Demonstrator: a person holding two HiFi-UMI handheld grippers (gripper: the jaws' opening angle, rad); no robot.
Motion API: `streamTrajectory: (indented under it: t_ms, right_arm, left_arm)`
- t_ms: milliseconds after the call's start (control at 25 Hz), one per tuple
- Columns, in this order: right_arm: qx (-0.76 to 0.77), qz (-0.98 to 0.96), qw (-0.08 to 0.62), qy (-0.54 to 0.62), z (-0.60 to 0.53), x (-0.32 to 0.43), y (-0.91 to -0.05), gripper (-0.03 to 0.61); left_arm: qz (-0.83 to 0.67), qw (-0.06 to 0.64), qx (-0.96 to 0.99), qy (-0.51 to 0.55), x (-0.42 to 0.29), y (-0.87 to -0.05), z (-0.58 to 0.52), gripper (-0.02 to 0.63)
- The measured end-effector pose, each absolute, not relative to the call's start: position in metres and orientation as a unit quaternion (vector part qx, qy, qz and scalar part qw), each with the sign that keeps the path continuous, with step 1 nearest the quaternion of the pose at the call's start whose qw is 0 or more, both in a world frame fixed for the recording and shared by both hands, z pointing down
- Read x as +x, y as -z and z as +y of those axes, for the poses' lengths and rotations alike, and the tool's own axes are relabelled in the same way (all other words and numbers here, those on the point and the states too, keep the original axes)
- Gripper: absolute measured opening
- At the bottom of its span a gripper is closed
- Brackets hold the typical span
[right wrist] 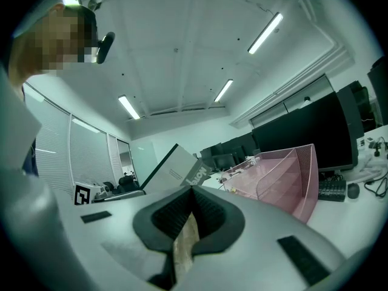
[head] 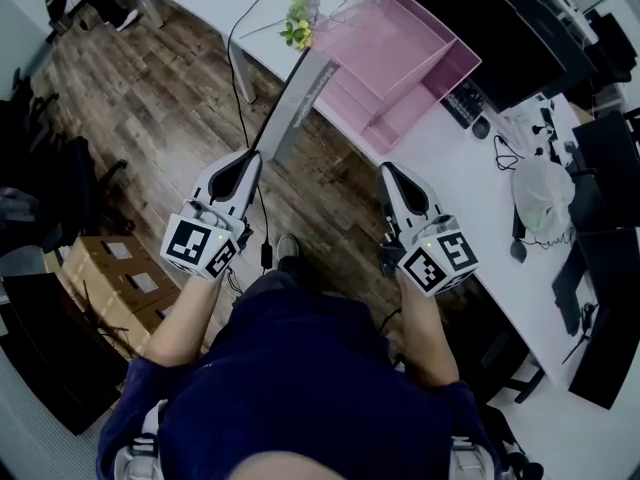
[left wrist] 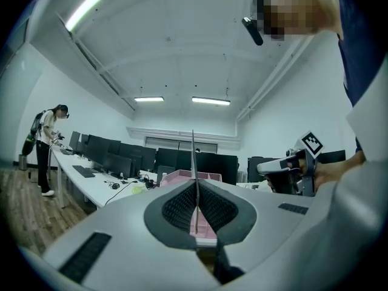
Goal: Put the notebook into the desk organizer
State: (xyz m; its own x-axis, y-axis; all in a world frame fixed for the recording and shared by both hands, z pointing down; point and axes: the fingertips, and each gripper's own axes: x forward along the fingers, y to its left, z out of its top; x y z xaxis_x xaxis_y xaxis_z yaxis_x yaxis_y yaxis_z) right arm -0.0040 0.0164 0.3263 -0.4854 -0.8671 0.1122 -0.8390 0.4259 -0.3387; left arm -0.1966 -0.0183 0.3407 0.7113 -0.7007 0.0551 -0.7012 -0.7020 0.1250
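My left gripper [head: 255, 156] is shut on the near edge of a thin grey notebook [head: 300, 98]. The notebook stands on edge and reaches out towards the pink mesh desk organizer [head: 400, 58] on the white desk. In the left gripper view the notebook [left wrist: 194, 162] shows edge-on as a thin upright line between the closed jaws, with the organizer [left wrist: 182, 176] behind it. My right gripper [head: 384, 169] hangs shut and empty beside it, over the floor near the desk edge. The right gripper view shows the notebook's cover [right wrist: 176, 171] at left and the organizer [right wrist: 285, 174] at right.
The white desk [head: 470, 168] carries a keyboard [head: 462, 103], dark monitors, a white plastic bag [head: 543, 193] and yellow flowers [head: 297, 30]. Cardboard boxes [head: 110, 268] sit on the wooden floor at left. A person [left wrist: 45, 144] stands far off by another desk.
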Motion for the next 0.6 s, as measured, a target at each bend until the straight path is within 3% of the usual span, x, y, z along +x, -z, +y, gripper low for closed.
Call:
streamTrajectory:
  t_ms: [600]
  right_arm:
    - [-0.526,0.831,0.039,0.177,-0.03,-0.017,-0.327,0.005]
  left_arm:
    - [-0.361,0.061,0.931,-0.002,-0.208,-0.339,-0.077,0.034]
